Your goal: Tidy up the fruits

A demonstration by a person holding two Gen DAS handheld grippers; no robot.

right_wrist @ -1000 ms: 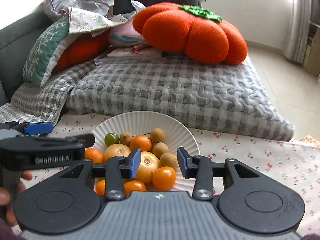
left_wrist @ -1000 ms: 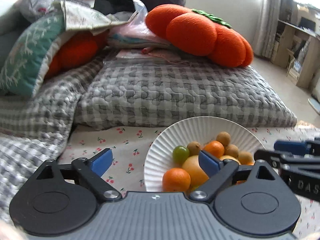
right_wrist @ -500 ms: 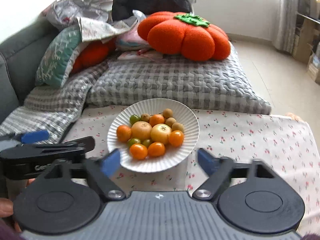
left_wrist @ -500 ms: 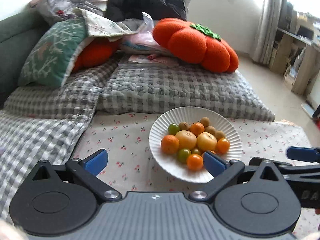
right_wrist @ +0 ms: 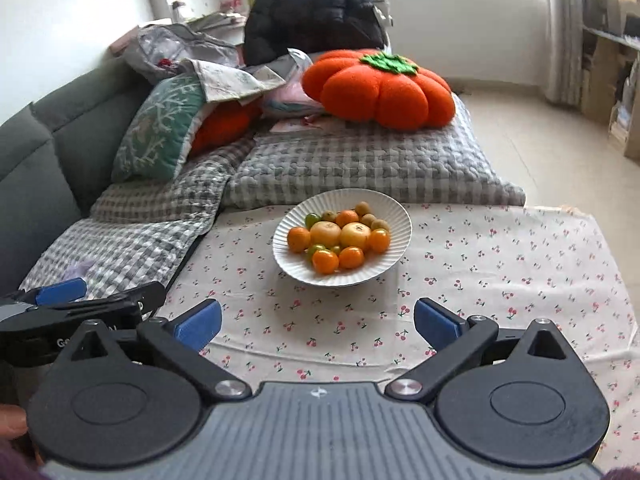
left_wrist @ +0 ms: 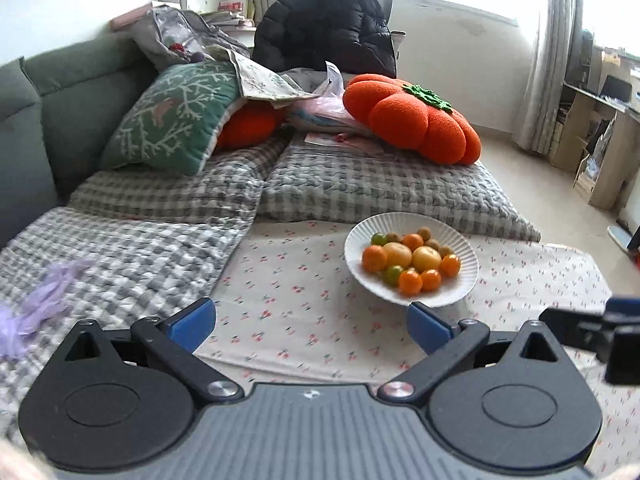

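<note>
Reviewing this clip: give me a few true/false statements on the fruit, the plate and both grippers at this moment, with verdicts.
1. All the fruit sits on the white plate. True.
2. The right gripper holds an orange. False: its jaws are opening and nothing is between them.
3. The plate rests on the checked quilt. False: it rests on the cherry-print cloth.
4. The left gripper is open and empty. True.
5. A pumpkin cushion lies beyond the plate. True.

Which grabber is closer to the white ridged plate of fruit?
Right, though only slightly. The right gripper faces the white ridged plate almost straight ahead; the left gripper sits back with the plate off to its right. Neither touches it.
</note>
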